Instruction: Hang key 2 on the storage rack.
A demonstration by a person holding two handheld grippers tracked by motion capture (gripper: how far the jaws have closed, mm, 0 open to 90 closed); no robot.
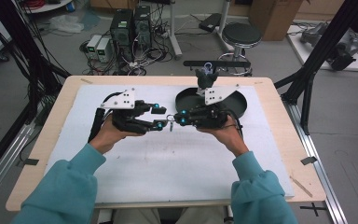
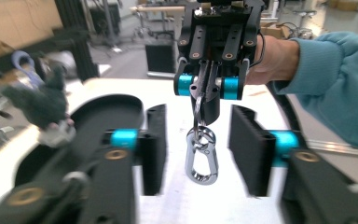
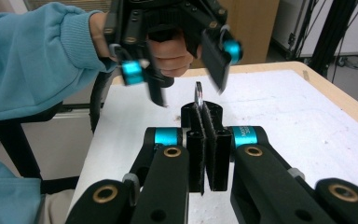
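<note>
My right gripper (image 1: 179,119) points left over the middle of the white mat and is shut on a metal ring (image 3: 198,93), whose edge sticks up between its pads. From that ring a silver carabiner (image 2: 202,161) hangs down. My left gripper (image 1: 161,116) faces it from the left and is open. The carabiner (image 1: 171,122) hangs in the gap between its two pads (image 2: 154,149), and neither pad touches it. In the right gripper view the left gripper (image 3: 186,70) stands just beyond the ring with its jaws spread.
A black round dish (image 1: 235,105) lies on the white mat (image 1: 168,163) behind the right hand. A dark lumpy object with a blue loop (image 1: 206,77) sits at its far rim. The wooden table edge (image 1: 279,116) borders the mat.
</note>
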